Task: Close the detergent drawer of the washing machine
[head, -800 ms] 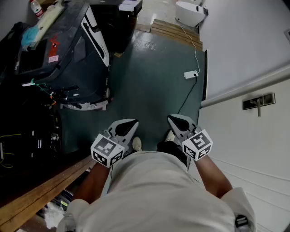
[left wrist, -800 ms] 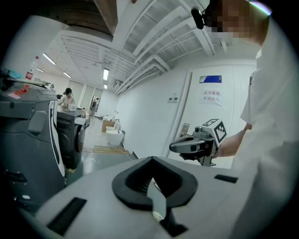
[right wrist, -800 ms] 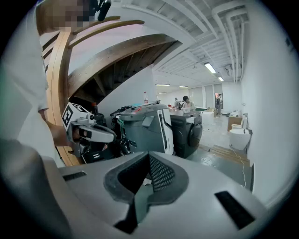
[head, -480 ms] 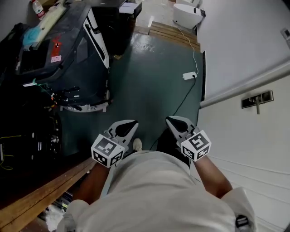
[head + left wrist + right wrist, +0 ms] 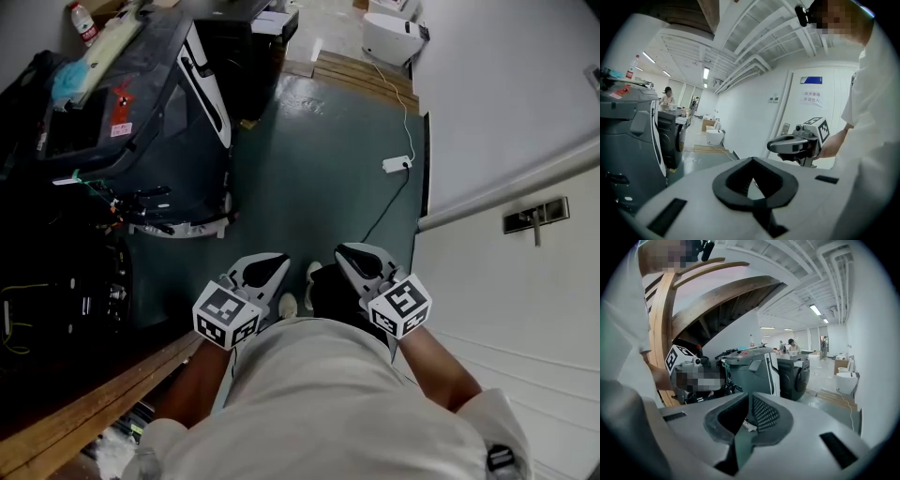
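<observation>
A green floor [image 5: 319, 159] runs up the frame between a white wall and door [image 5: 525, 281] on the right and a bulky grey machine [image 5: 141, 112] at the upper left. A dark front-loading machine [image 5: 799, 373], probably the washer, stands far up the corridor in the right gripper view. Its detergent drawer cannot be made out in any view, so the task is not yet under way.

The main risk is the walk. A white cable [image 5: 405, 122] and power strip [image 5: 396, 164] cross the floor ahead and could catch a foot. Approaching with the drawer unseen could also put a push on the wrong panel.

The left gripper [image 5: 262, 267] and right gripper [image 5: 356, 261] sit low at the person's waist, at lower centre of the head view. Forearms are bent close to the torso and the noses point forward, slightly toward each other. Each gripper's jaws are closed tip to tip with nothing between them.
</observation>
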{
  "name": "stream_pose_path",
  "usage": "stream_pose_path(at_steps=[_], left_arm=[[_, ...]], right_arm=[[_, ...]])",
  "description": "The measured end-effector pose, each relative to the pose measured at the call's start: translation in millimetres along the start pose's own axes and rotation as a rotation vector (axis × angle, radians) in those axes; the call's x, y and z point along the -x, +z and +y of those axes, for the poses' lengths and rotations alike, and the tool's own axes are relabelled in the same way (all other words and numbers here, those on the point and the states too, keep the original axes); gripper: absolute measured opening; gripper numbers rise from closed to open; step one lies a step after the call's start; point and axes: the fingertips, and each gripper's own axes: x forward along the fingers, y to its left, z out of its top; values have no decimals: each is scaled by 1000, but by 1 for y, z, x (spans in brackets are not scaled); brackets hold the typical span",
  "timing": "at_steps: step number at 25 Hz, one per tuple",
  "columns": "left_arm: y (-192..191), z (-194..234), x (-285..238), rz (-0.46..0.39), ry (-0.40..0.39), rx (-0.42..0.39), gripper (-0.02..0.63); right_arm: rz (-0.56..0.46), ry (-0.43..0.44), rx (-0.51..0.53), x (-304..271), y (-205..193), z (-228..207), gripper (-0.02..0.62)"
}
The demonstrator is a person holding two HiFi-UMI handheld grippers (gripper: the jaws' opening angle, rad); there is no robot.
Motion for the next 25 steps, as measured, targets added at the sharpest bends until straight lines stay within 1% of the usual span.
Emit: stream_pose_path(at_steps=[6,11,14,18,25], left_arm=[[4,19,-7,7,42,17,-5],[14,43,-32,26,79,8,-5],[30,58,-57,39,81,0,-5],[54,84,-105,70,84,-32,-5],[116,113,-183,71,95,-62,-5]], right_arm=[[-11,3,-36,-19,0,-23,11],[-27,17,-63,-43,6,-63,11],[-42,27,-72,-57,18,-95,11],[-54,31,-65,-73,30,-147,11],[-57,38,-52,-89,49,-238,12]])
